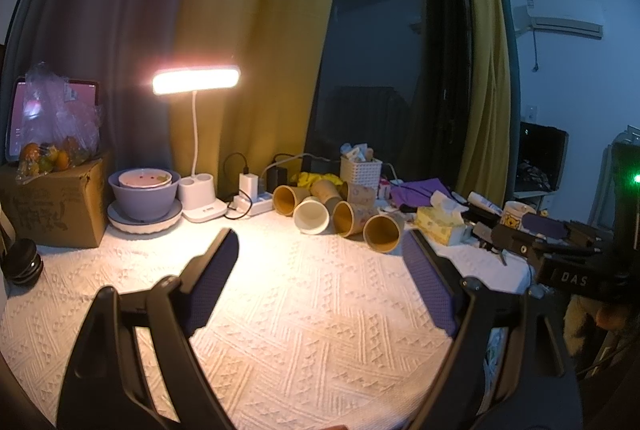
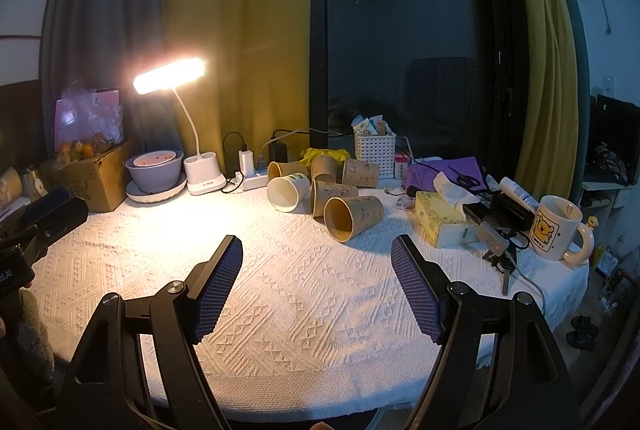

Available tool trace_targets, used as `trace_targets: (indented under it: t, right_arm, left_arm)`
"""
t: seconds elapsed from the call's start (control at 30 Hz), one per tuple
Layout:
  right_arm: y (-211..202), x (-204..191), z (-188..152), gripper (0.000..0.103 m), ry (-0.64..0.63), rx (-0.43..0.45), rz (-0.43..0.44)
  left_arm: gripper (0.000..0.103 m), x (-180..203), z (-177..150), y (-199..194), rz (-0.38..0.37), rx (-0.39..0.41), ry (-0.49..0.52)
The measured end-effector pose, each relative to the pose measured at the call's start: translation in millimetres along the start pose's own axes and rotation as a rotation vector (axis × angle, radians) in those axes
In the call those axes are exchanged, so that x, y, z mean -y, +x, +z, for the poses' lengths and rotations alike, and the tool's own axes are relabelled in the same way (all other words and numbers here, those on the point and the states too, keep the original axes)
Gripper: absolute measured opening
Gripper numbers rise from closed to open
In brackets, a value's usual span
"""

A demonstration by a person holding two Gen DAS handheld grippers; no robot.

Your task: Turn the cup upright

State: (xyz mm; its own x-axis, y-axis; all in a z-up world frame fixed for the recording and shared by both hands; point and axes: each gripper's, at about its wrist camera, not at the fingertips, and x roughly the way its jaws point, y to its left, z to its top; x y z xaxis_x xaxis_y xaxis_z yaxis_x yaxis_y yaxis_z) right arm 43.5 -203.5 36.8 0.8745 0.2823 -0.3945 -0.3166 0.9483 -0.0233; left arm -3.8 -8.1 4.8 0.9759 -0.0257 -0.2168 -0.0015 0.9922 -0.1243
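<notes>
Several paper cups lie on their sides in a cluster at the back of the table. The nearest brown cup (image 2: 351,218) points its mouth toward me; it also shows in the left wrist view (image 1: 383,233). A white cup (image 2: 287,193) lies left of it, also seen in the left wrist view (image 1: 311,216). My left gripper (image 1: 320,242) is open and empty above the cloth, short of the cups. My right gripper (image 2: 316,248) is open and empty, just in front of the nearest brown cup. The right gripper's body shows at the right edge of the left wrist view (image 1: 568,254).
A lit desk lamp (image 2: 202,177), stacked purple bowls (image 2: 156,173) and a cardboard box (image 2: 96,181) stand at back left. A tissue box (image 2: 438,224), a cartoon mug (image 2: 556,228), a white basket (image 2: 375,151) and keys (image 2: 502,264) crowd the right. A white woven cloth (image 2: 300,310) covers the table.
</notes>
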Motion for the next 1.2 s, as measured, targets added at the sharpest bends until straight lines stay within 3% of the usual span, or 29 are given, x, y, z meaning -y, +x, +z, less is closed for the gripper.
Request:
trace_targets:
  t: [0.6,0.77,1.2]
  right_arm:
    - [2,3,0,0.079,0.004,-0.002,0.001]
    - [11,5,-2,0.079,0.000,-0.017,0.005]
    - [97,30,0,0.079,-0.015,-0.072,-0.013]
  left_arm:
    - [0.085,1,-2,1,-0.002,-0.005,0.002]
    - [0.085,6,-1,9,-0.013,-0.020,0.065]
    - [0.085,7,12,108,-0.103,-0.199,0.164]
